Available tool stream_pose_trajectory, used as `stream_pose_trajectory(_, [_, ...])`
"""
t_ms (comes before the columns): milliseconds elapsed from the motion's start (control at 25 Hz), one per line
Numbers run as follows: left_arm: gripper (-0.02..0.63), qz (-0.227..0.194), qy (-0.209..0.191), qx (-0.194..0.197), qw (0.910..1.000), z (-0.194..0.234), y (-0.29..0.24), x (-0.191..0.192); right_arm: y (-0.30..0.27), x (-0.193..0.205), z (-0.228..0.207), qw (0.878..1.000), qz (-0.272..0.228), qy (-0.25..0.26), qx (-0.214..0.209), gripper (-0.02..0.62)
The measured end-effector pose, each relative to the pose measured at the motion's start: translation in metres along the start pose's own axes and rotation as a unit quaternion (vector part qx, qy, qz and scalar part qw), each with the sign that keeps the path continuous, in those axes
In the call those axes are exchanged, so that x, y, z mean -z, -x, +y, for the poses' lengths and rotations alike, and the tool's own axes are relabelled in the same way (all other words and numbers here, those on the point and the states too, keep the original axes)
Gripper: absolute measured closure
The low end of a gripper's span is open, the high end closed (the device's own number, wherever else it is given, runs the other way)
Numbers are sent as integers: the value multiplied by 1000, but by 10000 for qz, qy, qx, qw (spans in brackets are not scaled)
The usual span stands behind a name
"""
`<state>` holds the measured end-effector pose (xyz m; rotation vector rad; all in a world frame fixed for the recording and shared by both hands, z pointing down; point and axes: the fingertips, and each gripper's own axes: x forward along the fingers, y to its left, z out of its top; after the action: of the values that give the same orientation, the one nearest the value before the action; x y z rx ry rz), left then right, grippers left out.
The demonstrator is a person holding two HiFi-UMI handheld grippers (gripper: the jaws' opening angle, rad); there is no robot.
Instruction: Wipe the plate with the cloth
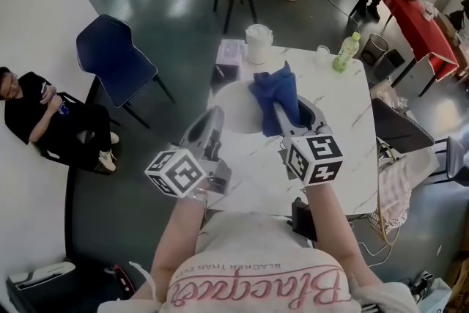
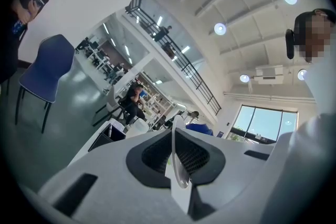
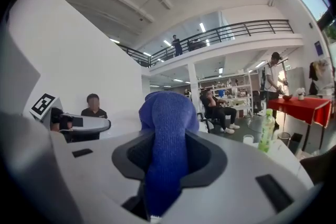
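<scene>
In the head view a round white plate [image 1: 233, 108] is held roughly level above the white marble table [image 1: 344, 128]. My left gripper [image 1: 215, 116] is shut on the plate's near left rim. In the left gripper view the plate [image 2: 176, 161] shows edge-on, pinched between the dark pads. My right gripper [image 1: 279, 112] is shut on a blue cloth [image 1: 275, 87], which bunches over the plate's right side. The right gripper view shows the cloth [image 3: 165, 139] filling the gap between the jaws, with the plate [image 3: 88, 123] as a thin disc at the left.
At the table's far edge stand a white container [image 1: 258, 42], a box [image 1: 230, 55], a small glass [image 1: 323, 50] and a green bottle [image 1: 346, 51]. A blue chair [image 1: 113, 59] and a seated person [image 1: 37, 110] are to the left, and a red table [image 1: 414, 18] is at the far right.
</scene>
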<state>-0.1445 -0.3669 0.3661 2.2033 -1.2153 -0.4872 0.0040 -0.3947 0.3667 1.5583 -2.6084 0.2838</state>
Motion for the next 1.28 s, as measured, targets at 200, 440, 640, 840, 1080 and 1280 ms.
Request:
stream_pose_trajectory(200, [588,-92,8,-50,9999,2,-1,-3,21,12,-36,9984,134,-235,499,480])
stream_pose_trajectory(440, [588,-146,72,-164,9997,5,-3,-1,47,-14,-19,9987,-283,-317,287,480])
stream_pose_trajectory(640, [588,-145,34,-151,9998,-2,-7,4,40,-41,31,9974,-592,101,-405,480])
stream_pose_trajectory(840, [588,-100,-15,-135,9999,-14,-8,12,14,-39,74,9929,-441,680,-876,480])
stream_pose_trajectory(1080, [588,-62,197,-135,9997,-10,-6,13,1,-6,96,9895,54,894,-1138,480])
stream_pose_trajectory(1280, [588,-93,193,47,9998,-8,-3,3,6,18,86,9869,362,1101,-1123,480])
